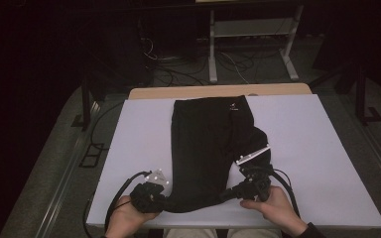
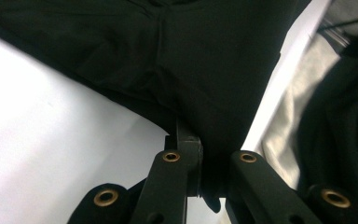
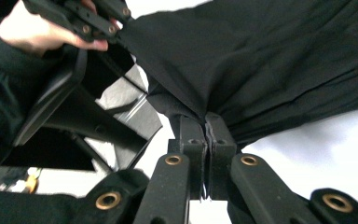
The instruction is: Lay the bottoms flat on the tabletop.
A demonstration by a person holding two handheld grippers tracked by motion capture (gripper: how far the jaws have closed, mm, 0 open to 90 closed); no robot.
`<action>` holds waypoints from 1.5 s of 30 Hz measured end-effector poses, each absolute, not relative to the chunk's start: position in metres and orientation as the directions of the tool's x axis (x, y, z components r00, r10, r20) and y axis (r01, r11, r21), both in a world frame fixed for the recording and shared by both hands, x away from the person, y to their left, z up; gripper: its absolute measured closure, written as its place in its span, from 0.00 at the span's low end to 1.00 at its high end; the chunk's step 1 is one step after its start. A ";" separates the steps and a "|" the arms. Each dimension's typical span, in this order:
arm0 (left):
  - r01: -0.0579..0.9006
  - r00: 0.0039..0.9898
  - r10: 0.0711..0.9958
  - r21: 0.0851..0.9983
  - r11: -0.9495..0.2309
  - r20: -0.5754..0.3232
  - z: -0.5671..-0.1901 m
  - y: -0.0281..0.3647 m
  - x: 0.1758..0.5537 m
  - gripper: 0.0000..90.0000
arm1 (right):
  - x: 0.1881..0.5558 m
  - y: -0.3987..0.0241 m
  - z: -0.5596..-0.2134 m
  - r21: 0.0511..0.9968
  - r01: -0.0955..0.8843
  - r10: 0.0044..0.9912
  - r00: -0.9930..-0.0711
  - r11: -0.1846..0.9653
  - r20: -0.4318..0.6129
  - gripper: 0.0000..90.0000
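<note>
Trousers (image 1: 208,148), black, lie from the far edge to the near edge of the white table (image 1: 327,148). Left gripper (image 1: 151,196) is clamped on their near left corner, right gripper (image 1: 248,188) on the near right corner.

The high view is dim overall: the room beyond the bench (image 1: 327,148) sinks into near-black, while the bench's white top is the one evenly lit patch, with only soft shadow at its edges. The black trousers (image 1: 203,148) lose nearly all fold detail there. In the left gripper view the white surface glares close to blown-out, and the near jaws look soft, perhaps out of focus. The right gripper view is brighter, with cloth folds readable and the far hand (image 3: 32,32) slightly blurred.
</note>
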State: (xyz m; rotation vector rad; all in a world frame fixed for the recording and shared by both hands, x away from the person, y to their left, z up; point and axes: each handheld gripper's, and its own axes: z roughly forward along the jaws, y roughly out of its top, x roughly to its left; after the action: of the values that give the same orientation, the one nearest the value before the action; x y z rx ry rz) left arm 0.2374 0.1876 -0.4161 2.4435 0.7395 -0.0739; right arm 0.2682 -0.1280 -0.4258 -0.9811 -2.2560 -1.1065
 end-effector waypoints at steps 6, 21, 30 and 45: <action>0.494 0.869 0.438 0.463 -0.737 -0.230 -0.421 0.191 0.232 0.95 | 0.259 -0.121 -0.441 0.448 0.747 0.372 -0.645 0.490 0.668 0.97; 0.546 0.836 0.427 0.457 -0.702 -0.343 -0.427 0.206 0.234 0.64 | 0.252 -0.110 -0.451 0.403 0.707 0.329 -0.657 0.581 0.678 0.79; 0.574 0.819 0.428 0.534 -0.621 -0.382 -0.410 0.219 0.241 0.47 | 0.255 -0.123 -0.438 0.443 0.674 0.334 -0.704 0.591 0.626 0.66; 0.597 0.796 0.478 0.608 -0.523 -0.371 -0.405 0.214 0.264 0.33 | 0.280 -0.172 -0.421 0.565 0.693 0.467 -0.721 0.448 0.512 0.42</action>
State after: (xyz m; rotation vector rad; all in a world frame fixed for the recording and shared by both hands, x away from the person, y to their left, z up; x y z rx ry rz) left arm 0.2642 0.2138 -0.4052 2.2207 0.7906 -0.2021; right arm 0.2795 -0.1716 -0.4209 -0.9974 -2.4206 -1.1414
